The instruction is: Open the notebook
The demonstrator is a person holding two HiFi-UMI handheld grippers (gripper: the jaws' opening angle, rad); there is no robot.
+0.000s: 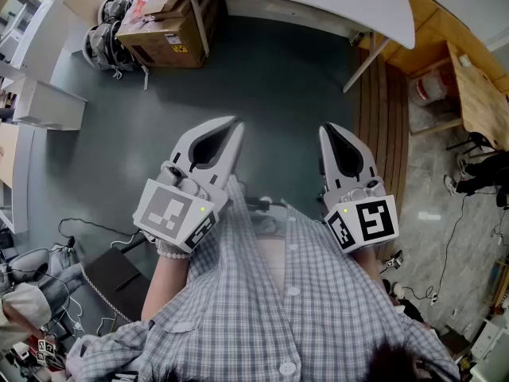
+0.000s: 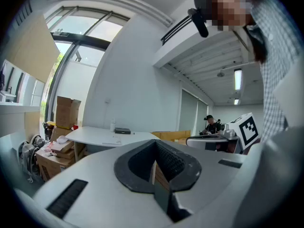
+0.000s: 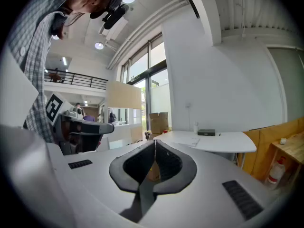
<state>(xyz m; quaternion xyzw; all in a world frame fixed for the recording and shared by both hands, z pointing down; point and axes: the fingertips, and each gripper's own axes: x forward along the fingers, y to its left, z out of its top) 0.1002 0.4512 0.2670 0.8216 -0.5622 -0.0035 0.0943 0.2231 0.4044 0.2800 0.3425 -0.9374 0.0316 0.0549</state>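
Observation:
I stand on the grey floor, some way from a white table (image 1: 334, 2). On it, far off, lie a small dark flat object (image 2: 122, 130) and a white sheet (image 2: 112, 137); I cannot tell which is the notebook. The same dark object (image 3: 206, 132) shows in the right gripper view. My left gripper (image 1: 236, 126) is held level in front of me, jaws shut with nothing between them, and its tip (image 2: 154, 142) points toward the table. Beside it, my right gripper (image 1: 326, 130) is also shut and empty, its tip (image 3: 155, 142) aimed at the same table.
Cardboard boxes (image 1: 163, 34) and dark bags (image 1: 106, 37) sit under the table's left end. A wooden desk (image 1: 477, 94) and a strip of wooden planks (image 1: 390, 110) lie to the right. Cables (image 1: 87, 229) trail on the floor at lower left. Another person (image 2: 209, 121) sits far back.

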